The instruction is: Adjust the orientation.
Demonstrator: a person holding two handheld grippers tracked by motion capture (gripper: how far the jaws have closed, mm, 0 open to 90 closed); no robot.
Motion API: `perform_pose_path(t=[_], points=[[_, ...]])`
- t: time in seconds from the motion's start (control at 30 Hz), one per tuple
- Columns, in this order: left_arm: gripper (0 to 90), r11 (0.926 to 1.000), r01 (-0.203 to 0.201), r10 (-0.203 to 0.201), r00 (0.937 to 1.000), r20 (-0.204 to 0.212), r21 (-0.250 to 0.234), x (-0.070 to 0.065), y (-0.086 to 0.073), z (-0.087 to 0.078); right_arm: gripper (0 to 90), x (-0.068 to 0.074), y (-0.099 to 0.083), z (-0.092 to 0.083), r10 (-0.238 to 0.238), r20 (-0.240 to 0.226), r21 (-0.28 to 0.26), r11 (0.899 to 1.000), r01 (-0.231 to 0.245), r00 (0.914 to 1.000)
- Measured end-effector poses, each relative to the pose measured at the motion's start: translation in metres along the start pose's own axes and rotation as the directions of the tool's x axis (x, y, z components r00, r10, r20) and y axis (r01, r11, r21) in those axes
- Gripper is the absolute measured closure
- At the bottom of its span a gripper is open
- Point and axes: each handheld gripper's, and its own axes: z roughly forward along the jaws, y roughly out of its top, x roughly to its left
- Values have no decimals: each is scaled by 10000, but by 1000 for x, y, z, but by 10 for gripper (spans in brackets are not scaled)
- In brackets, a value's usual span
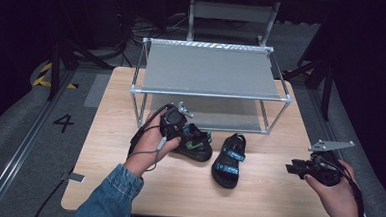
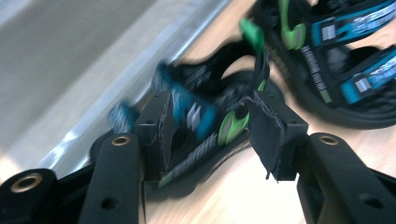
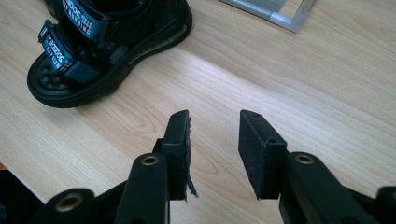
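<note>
While both grippers are over the pale wooden table [image 1: 127, 185], the work centres on a pair of black strapped sandals lying in front of a two-tier metal-framed rack with grey fabric shelves [image 1: 208, 69]. The left gripper [image 1: 176, 125], held in a hand [image 1: 149, 144] coming out of a blue denim sleeve [image 1: 109, 194], sits right at the black sandal with blue straps and bright green accents [image 1: 196, 146], which lies on the tabletop just in front of the rack's lower shelf. Seen in the left gripper view, its jaws stand partly apart with this sandal [image 2: 210, 121] between them; the strap is blurred, and the worn black pads [image 2: 268, 130] flank it without clearly pressing on it, so nothing is gripped. The second black sandal with blue straps [image 1: 228, 160] lies flat on the table just beside the first, towards the right, its toe pointing to the near edge. The right gripper [image 1: 298, 169], in the other hand [image 1: 334, 193], is held low near the table's right edge, well apart from both sandals. Its own view shows the jaws partly open over bare wood with nothing between them, the second sandal [image 3: 102, 46] lying off at the upper left and a corner of the rack's frame [image 3: 280, 14] at the top.
</note>
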Motion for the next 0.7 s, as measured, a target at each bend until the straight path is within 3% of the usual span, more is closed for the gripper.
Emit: perform_pose_path(t=[0.47,0.5,0.6,0.7], points=[[485,9979,-379,340,9967,732,530,-21,27,41,628,-5,-10,-5,228,65,-42,9997,-228,9997],[505,9975,-371,323,9964,789,600,-22,29,45,628,-6,-10,-5,229,64,-45,9997,-228,9997],[724,9972,-381,334,9969,709,651,-24,31,49,628,-7,-10,-4,234,12,-63,9997,-234,9997],[824,9968,-305,252,9971,719,736,-27,33,49,628,-7,-10,-5,266,1,-82,9996,-266,9996]])
